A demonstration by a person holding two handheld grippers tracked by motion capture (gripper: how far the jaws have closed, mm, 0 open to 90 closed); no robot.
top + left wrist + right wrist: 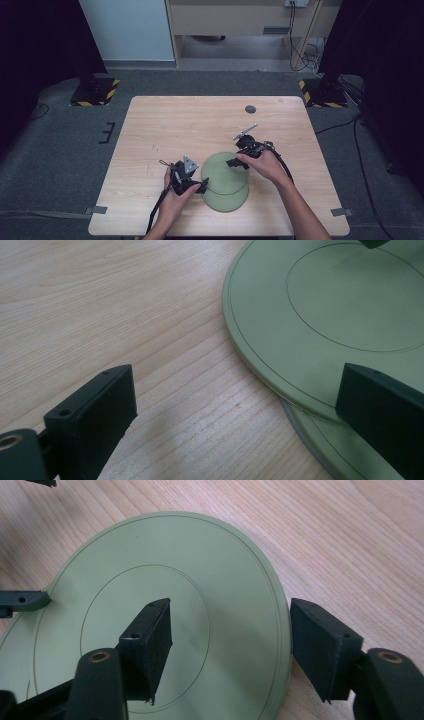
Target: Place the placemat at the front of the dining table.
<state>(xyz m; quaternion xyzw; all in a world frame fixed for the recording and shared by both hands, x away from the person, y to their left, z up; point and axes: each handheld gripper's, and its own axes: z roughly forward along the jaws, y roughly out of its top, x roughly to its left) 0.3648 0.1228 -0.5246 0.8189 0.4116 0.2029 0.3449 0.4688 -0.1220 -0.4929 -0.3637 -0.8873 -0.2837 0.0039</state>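
The wooden bench [165, 125] carries two pale green plates near its front edge, the upper plate [223, 170] resting askew on the lower plate [227, 200], so a crescent of the lower one shows at the front. The right claw [230, 645] has its jaws apart and straddles the far rim of the upper plate, one jaw over the plate's face and the other outside the edge. The left claw [235, 410], jaws also apart, sits at the near-left side where the two rims overlap. My guess is a lift of the upper plate is coming; a thin, smooth rim could slip from the jaws, or the left claw could catch both plates together
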